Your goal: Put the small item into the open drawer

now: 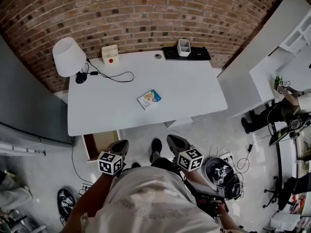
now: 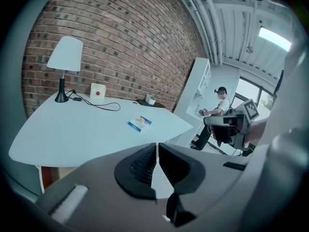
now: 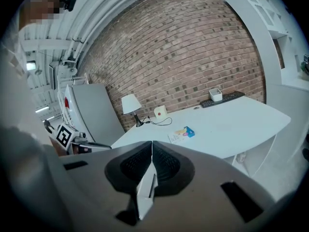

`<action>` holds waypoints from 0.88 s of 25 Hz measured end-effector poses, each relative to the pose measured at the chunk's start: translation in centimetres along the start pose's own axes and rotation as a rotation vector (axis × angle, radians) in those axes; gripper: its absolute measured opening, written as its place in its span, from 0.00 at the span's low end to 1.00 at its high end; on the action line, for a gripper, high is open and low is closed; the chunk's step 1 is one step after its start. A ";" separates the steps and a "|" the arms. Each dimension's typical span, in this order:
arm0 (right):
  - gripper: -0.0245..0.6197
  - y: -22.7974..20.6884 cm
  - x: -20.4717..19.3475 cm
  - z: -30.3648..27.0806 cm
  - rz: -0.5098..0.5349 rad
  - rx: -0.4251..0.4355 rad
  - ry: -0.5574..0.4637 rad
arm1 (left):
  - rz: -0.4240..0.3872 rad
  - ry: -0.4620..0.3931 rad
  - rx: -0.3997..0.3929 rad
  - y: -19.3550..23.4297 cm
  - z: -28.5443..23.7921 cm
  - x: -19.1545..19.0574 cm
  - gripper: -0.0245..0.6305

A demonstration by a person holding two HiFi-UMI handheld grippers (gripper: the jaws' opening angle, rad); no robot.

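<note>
Item 1, small item [image 1: 149, 99]: a flat packet with a blue corner, lying alone near the middle of the white table [image 1: 97, 115], centre of the head view. It is well apart from both of my grippers, which sit below the table's near edge in the lower half of that frame. Item 2, left gripper [image 1: 120, 146]: lower left of centre in the head view, jaws pressed together with nothing between them. In the left gripper view its closed tips [image 2: 157, 148] point toward the table, and the small item [image 2: 140, 123] shows just above and slightly left of them, farther off on the tabletop. Item 3, right gripper [image 1: 175, 141]: lower right of centre in the head view, jaws likewise pressed together and empty. In the right gripper view the tips [image 3: 151, 146] meet at lower centre, and the small item [image 3: 181, 134] lies up and to the right of them, untouched. Item 4, open drawer [image 1: 99, 143]: brown inside, pulled out under the table's lower-left edge, just left of my left gripper. Item 5, table furniture along the brick wall: lamp [image 1: 68, 57] at upper left, keyboard [image 1: 187, 54] at upper right.
</note>
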State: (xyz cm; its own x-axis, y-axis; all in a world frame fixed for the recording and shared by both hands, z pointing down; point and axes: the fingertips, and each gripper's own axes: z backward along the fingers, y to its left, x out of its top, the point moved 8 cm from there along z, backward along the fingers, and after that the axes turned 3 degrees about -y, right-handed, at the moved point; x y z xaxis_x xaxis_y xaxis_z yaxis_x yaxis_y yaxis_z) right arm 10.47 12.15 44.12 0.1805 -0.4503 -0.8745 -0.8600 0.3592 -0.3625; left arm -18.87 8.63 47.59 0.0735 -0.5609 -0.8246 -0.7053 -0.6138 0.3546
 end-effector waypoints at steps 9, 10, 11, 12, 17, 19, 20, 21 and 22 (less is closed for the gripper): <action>0.05 -5.3 4.2 -4.6 0.004 0.047 0.004 | -0.031 -0.006 0.012 0.5 -5.4 5.0 0.07; 0.05 -5.9 4.5 -5.0 0.003 0.050 0.005 | -0.033 -0.006 0.009 0.5 -6.0 5.5 0.07; 0.05 -6.4 4.8 -5.4 0.000 0.052 0.007 | -0.035 -0.005 0.007 0.5 -6.6 6.0 0.07; 0.05 -6.9 5.1 -5.8 -0.004 0.055 0.008 | -0.039 -0.002 0.005 0.6 -7.2 6.4 0.07; 0.05 -9.5 5.8 -7.1 -0.012 0.066 0.025 | -0.051 0.013 -0.004 0.5 -10.5 7.3 0.07; 0.05 -10.6 6.2 -7.5 -0.009 0.072 0.034 | -0.056 0.016 -0.002 0.4 -11.7 7.7 0.07; 0.05 -11.1 6.5 -7.8 -0.008 0.075 0.037 | -0.062 0.018 0.002 0.4 -12.2 8.0 0.07; 0.05 -11.6 6.8 -8.1 -0.007 0.080 0.039 | -0.071 0.022 0.008 0.4 -12.7 8.3 0.07; 0.05 -12.1 7.0 -8.4 -0.006 0.086 0.041 | -0.081 0.027 0.015 0.4 -13.2 8.5 0.07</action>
State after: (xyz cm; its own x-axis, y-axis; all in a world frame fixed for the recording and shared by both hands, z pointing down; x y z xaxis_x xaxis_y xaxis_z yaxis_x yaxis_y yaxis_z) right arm 18.15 -2.25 45.07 0.1643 -0.4856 -0.8586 -0.8145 0.4242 -0.3957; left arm -9.20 -3.67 46.52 0.1491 -0.5247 -0.8381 -0.7068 -0.6493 0.2807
